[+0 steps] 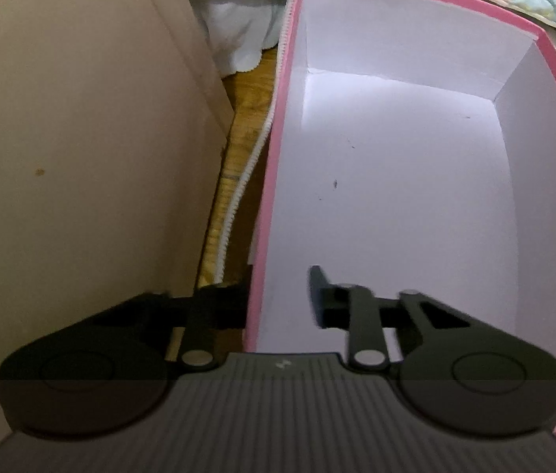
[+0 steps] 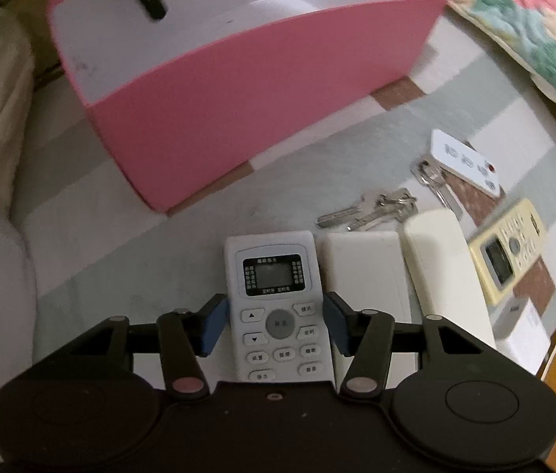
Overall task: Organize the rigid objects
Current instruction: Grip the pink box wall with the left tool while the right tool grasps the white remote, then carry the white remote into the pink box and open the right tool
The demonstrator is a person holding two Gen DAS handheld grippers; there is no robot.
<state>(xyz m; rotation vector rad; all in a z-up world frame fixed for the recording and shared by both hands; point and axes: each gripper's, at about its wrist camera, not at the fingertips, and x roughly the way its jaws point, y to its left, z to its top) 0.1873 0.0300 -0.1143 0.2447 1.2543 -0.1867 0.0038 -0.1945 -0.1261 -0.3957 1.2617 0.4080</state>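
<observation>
1. White remote (image 2: pixel 278 307) lies on the striped bedcover (image 2: pixel 100 244) below the pink box (image 2: pixel 262 90) — button labels too small to read.
2. Right gripper (image 2: pixel 276 325) straddles it, blue pads (image 2: pixel 214 325) against its sides — clamped.
3. Left gripper (image 1: pixel 278 295) straddles the box's near wall (image 1: pixel 256 276); whether it pinches the wall, I cannot tell.

Open cardboard box (image 2: pixel 262 90): pink outer walls and rim, plain white inside, a few small dark specks on its floor. Striped bed cover (image 2: pixel 455 118): pale grey-green and white bands with brown squares. Quilted floral blanket (image 2: pixel 534 19): pink, teal and cream. White remote with a dark-framed grey screen (image 2: pixel 279 307): pale grey buttons, one round darker grey. Cream-yellow remote (image 2: pixel 508 248): grey screen. Silver keys (image 2: pixel 372 209). White key tag (image 2: pixel 465 161): one red dot. Right gripper (image 2: pixel 276 325): black, blue pads (image 2: pixel 212 325).
</observation>
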